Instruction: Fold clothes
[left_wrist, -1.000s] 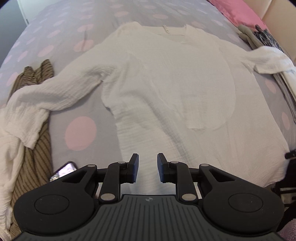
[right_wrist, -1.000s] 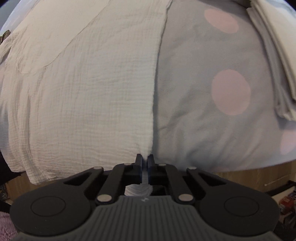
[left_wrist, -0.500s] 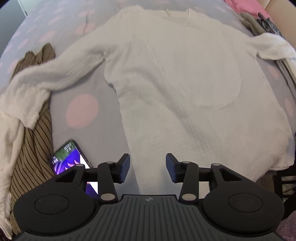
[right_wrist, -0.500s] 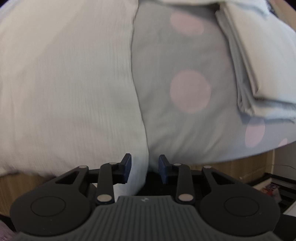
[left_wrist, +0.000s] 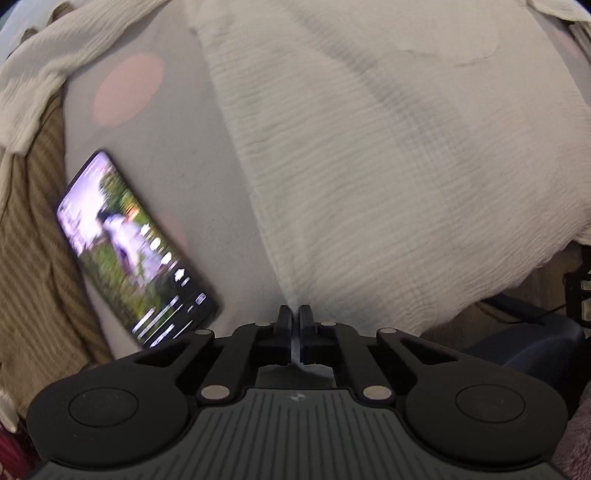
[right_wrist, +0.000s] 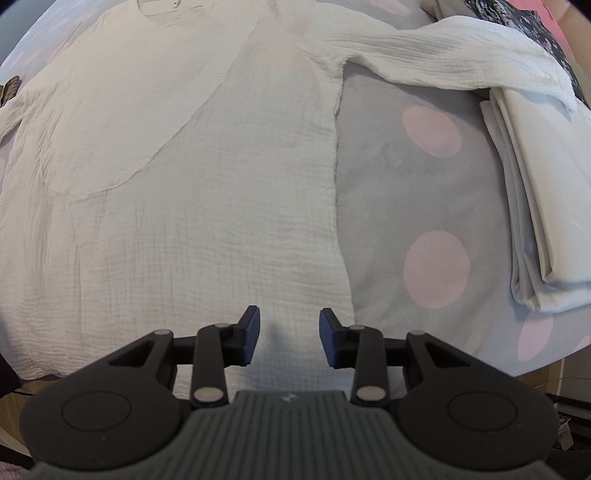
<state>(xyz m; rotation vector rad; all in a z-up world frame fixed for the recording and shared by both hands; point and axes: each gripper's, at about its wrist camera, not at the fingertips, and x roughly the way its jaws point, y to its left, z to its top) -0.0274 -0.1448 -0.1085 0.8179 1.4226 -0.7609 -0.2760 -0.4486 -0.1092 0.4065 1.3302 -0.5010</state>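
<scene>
A white crinkled long-sleeve top (left_wrist: 369, 147) lies spread flat on a grey bed cover with pink dots (left_wrist: 155, 122). My left gripper (left_wrist: 294, 314) is shut on the top's bottom hem near its left corner, at the bed's front edge. In the right wrist view the top (right_wrist: 184, 184) fills the left and middle, with its right sleeve (right_wrist: 443, 59) stretched toward the far right. My right gripper (right_wrist: 289, 321) is open and empty, just above the hem near the top's right side edge.
A lit phone (left_wrist: 133, 251) lies on the cover just left of my left gripper. A brown striped garment (left_wrist: 33, 240) lies at the far left. A folded white cloth stack (right_wrist: 543, 192) lies at the right. The bed edge runs below both grippers.
My left gripper moved down to the hem and shut on it. My right gripper let go of the side edge, opened wide and pulled back above the hem.
</scene>
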